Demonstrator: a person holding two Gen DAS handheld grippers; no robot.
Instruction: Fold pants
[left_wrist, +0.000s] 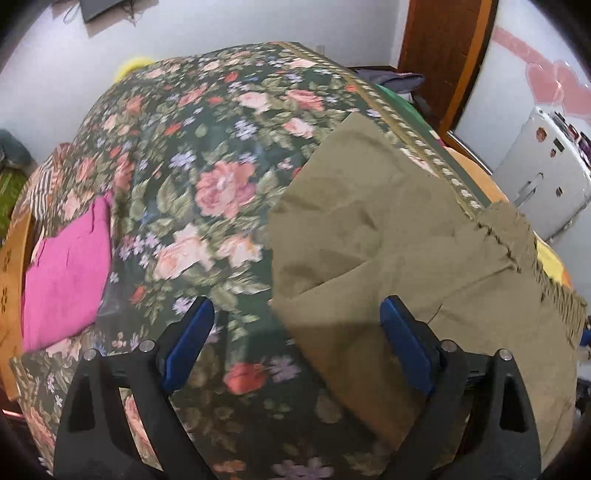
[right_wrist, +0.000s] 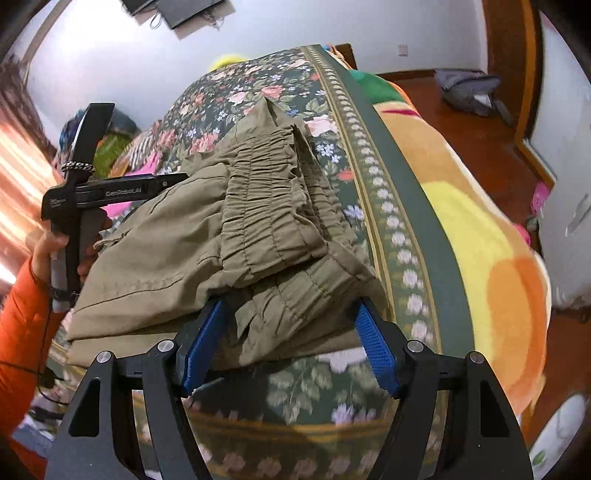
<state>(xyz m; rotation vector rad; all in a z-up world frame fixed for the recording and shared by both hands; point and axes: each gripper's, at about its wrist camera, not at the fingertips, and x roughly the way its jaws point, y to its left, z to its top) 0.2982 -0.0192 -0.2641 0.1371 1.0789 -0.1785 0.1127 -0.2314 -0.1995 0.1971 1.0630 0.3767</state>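
Olive-green pants (right_wrist: 236, 236), folded over on themselves with the gathered waistband on top, lie on a floral bedspread (left_wrist: 207, 177) near the bed's bordered edge. The right gripper (right_wrist: 291, 314) stands wide, its blue pads either side of the waistband corner, seemingly not pressing the cloth, though the near edge is blurred. The left gripper (left_wrist: 295, 314) hangs spread wide above the pants' left edge, nothing between its pads; in the right view a hand (right_wrist: 51, 243) in an orange sleeve (right_wrist: 18, 317) holds it. A pink cloth (left_wrist: 66, 266) lies left on the bedspread; a striped orange-and-yellow blanket (right_wrist: 480, 236) lies beyond the border.
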